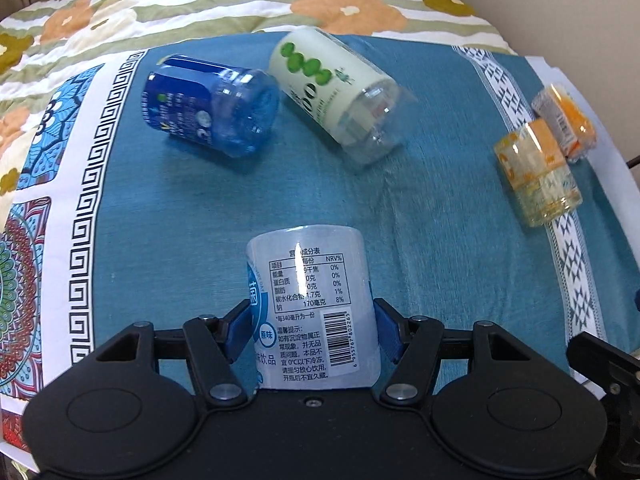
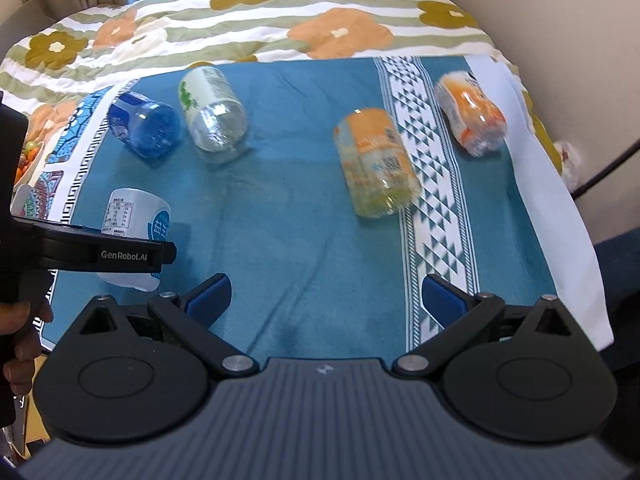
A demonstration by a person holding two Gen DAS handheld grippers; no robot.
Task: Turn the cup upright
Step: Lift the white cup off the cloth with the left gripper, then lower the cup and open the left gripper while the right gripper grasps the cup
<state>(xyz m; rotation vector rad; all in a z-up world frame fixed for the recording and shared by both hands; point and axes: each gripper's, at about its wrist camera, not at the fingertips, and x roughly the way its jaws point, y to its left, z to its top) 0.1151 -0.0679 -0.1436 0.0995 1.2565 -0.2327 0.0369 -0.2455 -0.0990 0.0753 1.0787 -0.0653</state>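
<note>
My left gripper point(image 1: 311, 326) is shut on a clear cup with a white-and-blue printed label point(image 1: 308, 300); its blue pads press both sides. In the right wrist view this cup point(image 2: 134, 216) is at the far left, partly behind the left gripper's black body point(image 2: 100, 254). My right gripper point(image 2: 326, 300) is open and empty above the teal cloth. Other cups lie on their sides: a blue one point(image 1: 212, 106) point(image 2: 146, 126), a white one with green dots point(image 1: 336, 94) point(image 2: 212, 114), a yellow-orange one point(image 1: 536, 172) point(image 2: 376, 166) and an orange one point(image 1: 566, 122) point(image 2: 470, 114).
The cups lie on a teal patterned cloth point(image 2: 300, 220) over a raised surface. A floral quilt point(image 2: 248, 20) lies behind it. The cloth's right edge point(image 2: 560, 208) drops off near a wall. A hand point(image 2: 20, 340) holds the left gripper.
</note>
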